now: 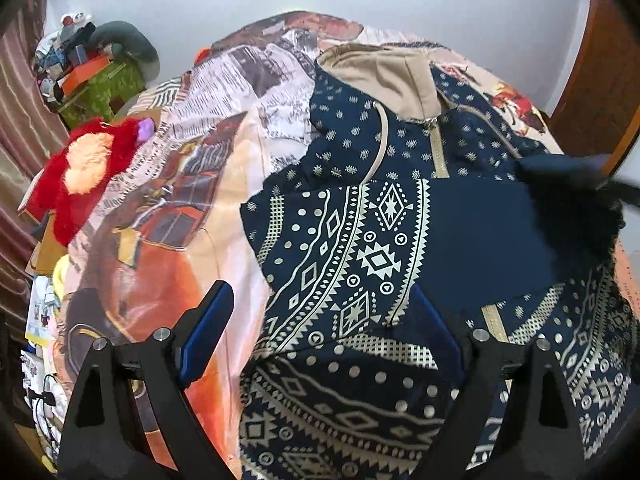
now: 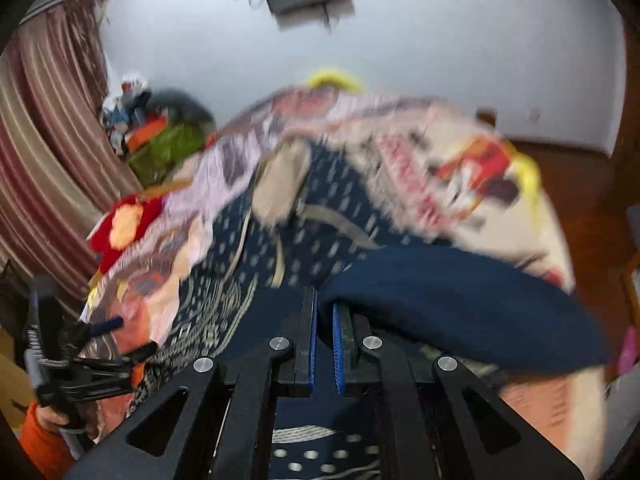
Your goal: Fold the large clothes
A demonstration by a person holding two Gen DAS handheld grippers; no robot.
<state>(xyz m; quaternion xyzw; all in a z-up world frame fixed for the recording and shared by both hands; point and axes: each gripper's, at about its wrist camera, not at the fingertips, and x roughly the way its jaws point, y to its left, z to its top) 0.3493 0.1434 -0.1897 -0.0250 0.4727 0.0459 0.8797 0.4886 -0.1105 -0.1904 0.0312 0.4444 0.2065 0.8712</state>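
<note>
Navy cotton printed with cream geometric bands, the hooded zip jacket (image 1: 360, 220) lies spread on a bed (image 1: 168, 184) with a picture-print cover, its tan hood (image 1: 384, 68) toward the top of the frame. The right tongs (image 2: 325, 312) are pinched tight on the plain navy sleeve (image 2: 460, 292), which arches across the right of the blurred right-wrist view. The left tongs (image 1: 320, 320) stand wide above the jacket's lower part, holding nothing. The grip looks thin, so the sleeve could slip out partway across. A fast swing may drag the body askew, since nothing pins it. The red plush toy (image 1: 84, 168) at the left edge could snag a loose hem.
</note>
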